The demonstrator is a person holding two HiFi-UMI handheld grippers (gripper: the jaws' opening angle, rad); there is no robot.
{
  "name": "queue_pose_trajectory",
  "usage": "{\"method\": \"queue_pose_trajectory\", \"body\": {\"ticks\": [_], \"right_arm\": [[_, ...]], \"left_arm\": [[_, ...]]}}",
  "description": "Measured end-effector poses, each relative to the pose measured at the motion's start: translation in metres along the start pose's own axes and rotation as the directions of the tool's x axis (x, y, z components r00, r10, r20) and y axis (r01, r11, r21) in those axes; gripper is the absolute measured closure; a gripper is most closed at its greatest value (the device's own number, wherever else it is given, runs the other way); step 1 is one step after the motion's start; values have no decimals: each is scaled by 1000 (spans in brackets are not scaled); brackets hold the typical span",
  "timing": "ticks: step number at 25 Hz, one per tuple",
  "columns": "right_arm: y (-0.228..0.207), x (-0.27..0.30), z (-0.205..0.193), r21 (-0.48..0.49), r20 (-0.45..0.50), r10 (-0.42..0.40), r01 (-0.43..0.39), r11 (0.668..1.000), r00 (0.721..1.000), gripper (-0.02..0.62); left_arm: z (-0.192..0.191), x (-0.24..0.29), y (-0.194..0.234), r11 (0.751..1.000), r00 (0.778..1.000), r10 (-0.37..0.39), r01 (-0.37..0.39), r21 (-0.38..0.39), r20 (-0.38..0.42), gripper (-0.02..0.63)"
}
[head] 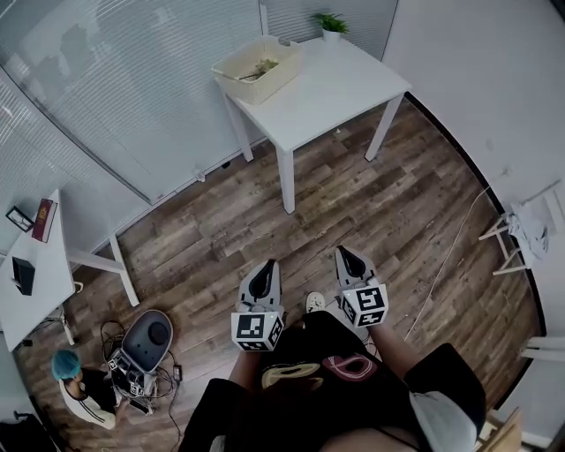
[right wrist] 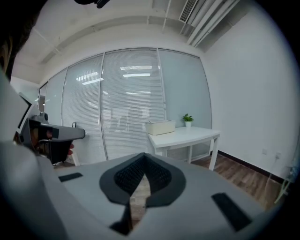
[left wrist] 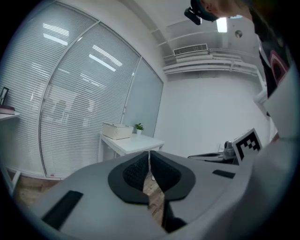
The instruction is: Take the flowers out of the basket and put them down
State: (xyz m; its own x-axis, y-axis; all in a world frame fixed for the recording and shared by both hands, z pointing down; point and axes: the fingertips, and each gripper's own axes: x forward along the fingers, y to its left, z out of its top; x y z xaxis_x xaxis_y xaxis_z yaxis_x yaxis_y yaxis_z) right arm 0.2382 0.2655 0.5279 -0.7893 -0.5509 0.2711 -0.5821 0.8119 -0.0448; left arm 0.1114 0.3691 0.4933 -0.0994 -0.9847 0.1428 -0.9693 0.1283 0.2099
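Note:
A cream basket (head: pixel 259 68) stands on the far left corner of a white table (head: pixel 335 84), with greenish flowers (head: pixel 264 65) lying inside it. The same basket (left wrist: pixel 117 131) (right wrist: pixel 160 127) shows small and far off in both gripper views. My left gripper (head: pixel 263 276) and right gripper (head: pixel 350 258) are held side by side close to my body, over the wooden floor and well short of the table. Both are shut with nothing between their pads. In the left gripper view the left gripper (left wrist: pixel 149 157) points toward the table; the right gripper (right wrist: pixel 144 158) does the same.
A small potted plant (head: pixel 332 24) stands at the table's far edge. Glass walls with blinds run along the left. A second white table (head: pixel 40 274) with a book, an office chair (head: pixel 146 340) and a seated person (head: pixel 79 388) are at the lower left. A drying rack (head: pixel 521 231) stands at the right.

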Motion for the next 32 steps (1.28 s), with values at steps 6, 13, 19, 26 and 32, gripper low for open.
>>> {"method": "queue_pose_trajectory", "body": {"ticks": [6,13,19,26,32], "right_arm": [[-40,20,8,-6,1,35,-35,999,999,586],[-83,30,8,0,-8,44,-44,999,999,586],[-106,30,9,5,-9,47,-47,999,999,586],[-117,33,1,18,-34,42,-41,999,999,586],[-119,48,2,7,-44,18,-18,1000,999,586]], "left_arm": [[7,41,-19,1000,1000,11,-11,-17,24,581],[3,79,-43,1000,1000,14,-14,-25,21,581],[2,101,-60,999,1000,1,-1,-33,20,581],[0,115,-62,1000,1000,-4,4,-30,6,581],[2,127,-41,1000,1000,-2,2,-15,-2,581]]}}
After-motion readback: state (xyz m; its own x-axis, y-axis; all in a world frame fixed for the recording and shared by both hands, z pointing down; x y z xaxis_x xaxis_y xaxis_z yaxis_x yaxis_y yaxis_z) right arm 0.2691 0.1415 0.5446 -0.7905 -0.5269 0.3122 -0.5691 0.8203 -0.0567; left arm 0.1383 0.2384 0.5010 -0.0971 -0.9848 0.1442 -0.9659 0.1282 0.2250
